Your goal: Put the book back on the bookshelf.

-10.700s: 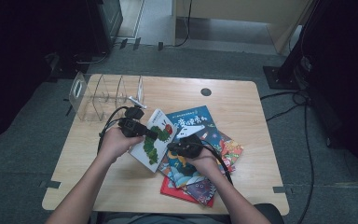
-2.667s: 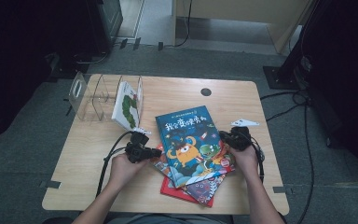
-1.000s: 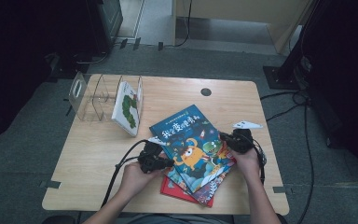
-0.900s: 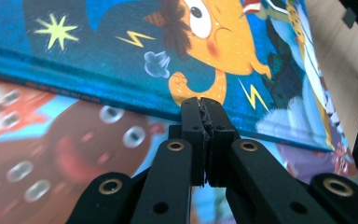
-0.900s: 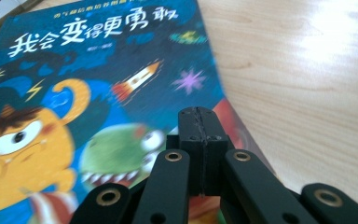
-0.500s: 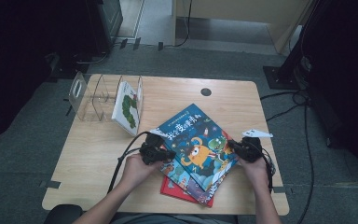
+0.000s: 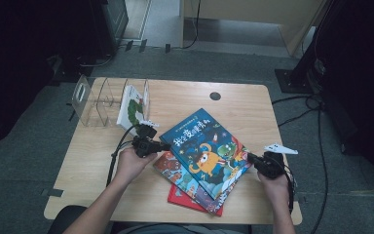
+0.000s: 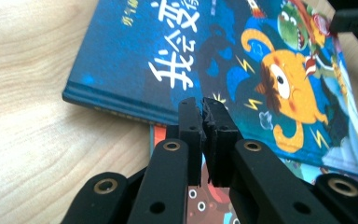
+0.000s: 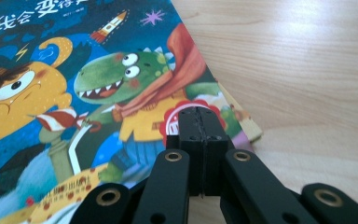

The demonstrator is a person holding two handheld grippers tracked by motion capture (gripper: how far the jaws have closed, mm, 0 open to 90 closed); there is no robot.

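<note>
A blue picture book (image 7: 202,144) with an orange monster and a green dinosaur lies skewed on top of a stack of books (image 7: 187,183). My left gripper (image 7: 164,145) is shut, its tips against the book's left corner. In the left gripper view the closed tips (image 8: 203,108) meet the book's (image 8: 135,46) spine edge with nothing between them. My right gripper (image 7: 250,157) is shut too, its tips at the book's right edge. In the right gripper view those tips (image 9: 200,116) rest over the cover's (image 9: 51,93) near corner.
A clear rack (image 7: 100,95) at the table's far left holds a white book (image 7: 131,105) upright. A red book (image 7: 182,201) sticks out at the bottom of the stack. A dark cable hole (image 7: 215,96) sits at the back. Bare wood (image 7: 243,117) surrounds the stack.
The blue book has turned further counterclockwise on the stack. My left gripper moved away from the person; my right gripper moved right and nearer the front edge.
</note>
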